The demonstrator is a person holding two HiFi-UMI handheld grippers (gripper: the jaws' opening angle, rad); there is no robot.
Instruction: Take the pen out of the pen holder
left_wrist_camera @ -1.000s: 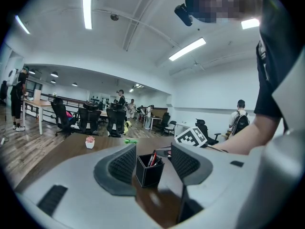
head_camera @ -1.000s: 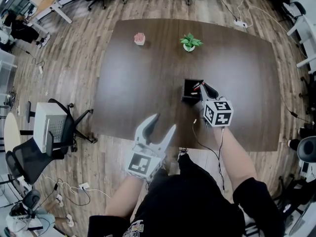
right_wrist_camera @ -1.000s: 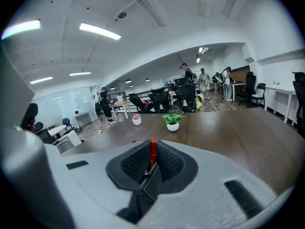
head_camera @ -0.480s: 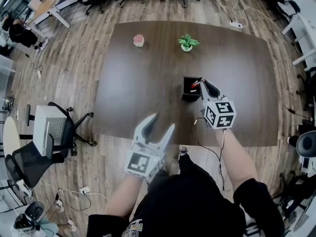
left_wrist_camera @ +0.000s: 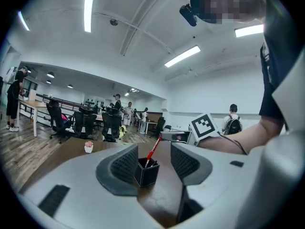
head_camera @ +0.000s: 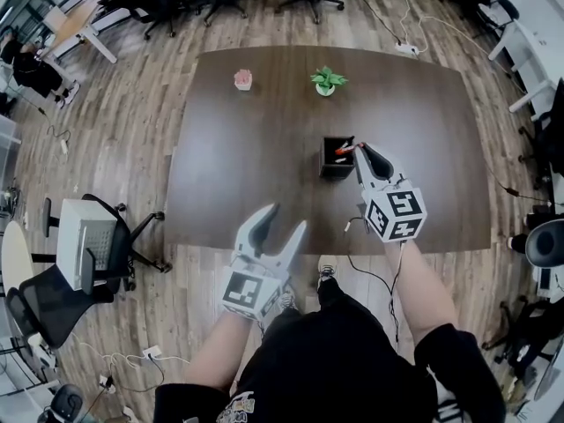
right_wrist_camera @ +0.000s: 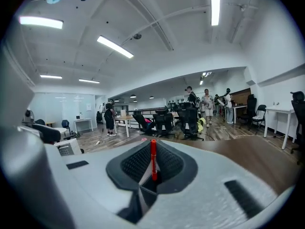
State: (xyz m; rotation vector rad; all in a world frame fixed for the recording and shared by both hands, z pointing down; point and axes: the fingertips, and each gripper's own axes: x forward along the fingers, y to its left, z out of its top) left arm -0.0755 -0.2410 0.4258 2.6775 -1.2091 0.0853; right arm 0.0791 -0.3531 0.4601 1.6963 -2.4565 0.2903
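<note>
Office chairs (head_camera: pixel 88 236) stand left of the dark bench (head_camera: pixel 247 166), which bears a pink pot (head_camera: pixel 242 79), a plant (head_camera: pixel 326 79) and, beyond the spread, empty left hand-held gripper (head_camera: pixel 286 218), the pen holder (head_camera: pixel 336 160), its red pen (head_camera: pixel 344 148) clamped by the right hand-held gripper (head_camera: pixel 359 151), tip inside.

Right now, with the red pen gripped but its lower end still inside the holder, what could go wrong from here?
1. The pen leans in the black pen holder, and nothing steadies the holder: the left gripper hangs open, well short of it. A slanted pull might drag or tip the holder.
2. The right gripper pinches only a short stretch of the thin pen, so it might swivel or slip.
</note>
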